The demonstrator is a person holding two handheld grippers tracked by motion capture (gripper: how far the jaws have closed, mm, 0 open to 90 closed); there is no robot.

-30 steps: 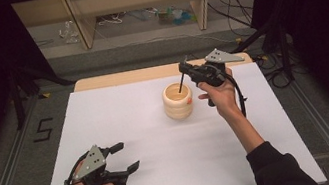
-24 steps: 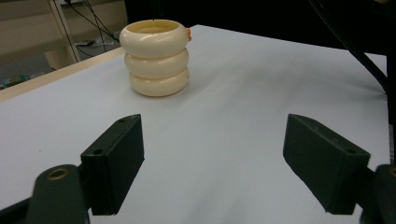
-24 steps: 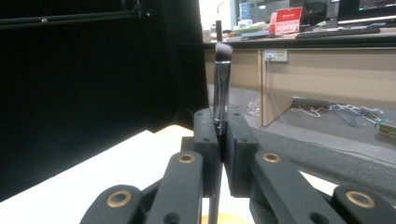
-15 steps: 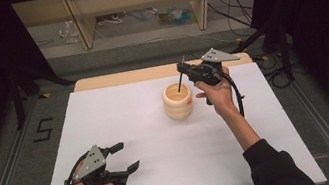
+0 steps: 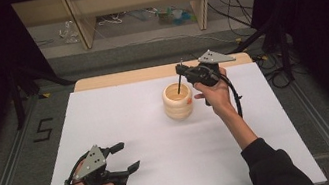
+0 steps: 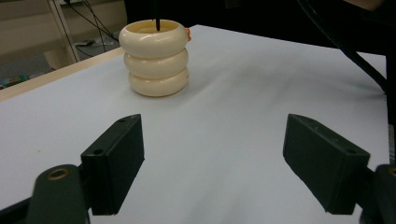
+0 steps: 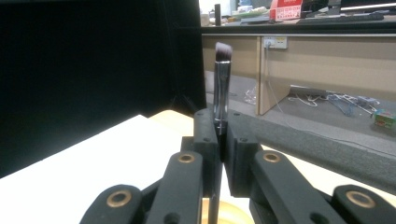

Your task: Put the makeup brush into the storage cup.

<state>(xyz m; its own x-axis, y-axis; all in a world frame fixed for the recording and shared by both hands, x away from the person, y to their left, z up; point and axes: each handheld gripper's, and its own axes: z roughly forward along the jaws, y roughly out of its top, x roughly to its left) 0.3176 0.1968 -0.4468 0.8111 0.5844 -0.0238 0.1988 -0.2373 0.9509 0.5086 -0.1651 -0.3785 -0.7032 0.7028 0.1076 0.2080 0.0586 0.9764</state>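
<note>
At the near left of the white table [image 5: 120, 115], the left gripper [image 5: 122, 158] is resting in the person's hand with its jaws spread wide and nothing between them; it is looking toward the cream ringed holder [image 5: 177, 101] standing mid-table. Over that holder, the right gripper [image 5: 180, 71] is pinching a makeup brush [image 7: 221, 84] tight, bristles up, handle reaching down into the holder's mouth; the step in hand is probably seating the brush, though it could equally be drawing it out. If seating, the next move calls for lowering straight, then parting the jaws.
</note>
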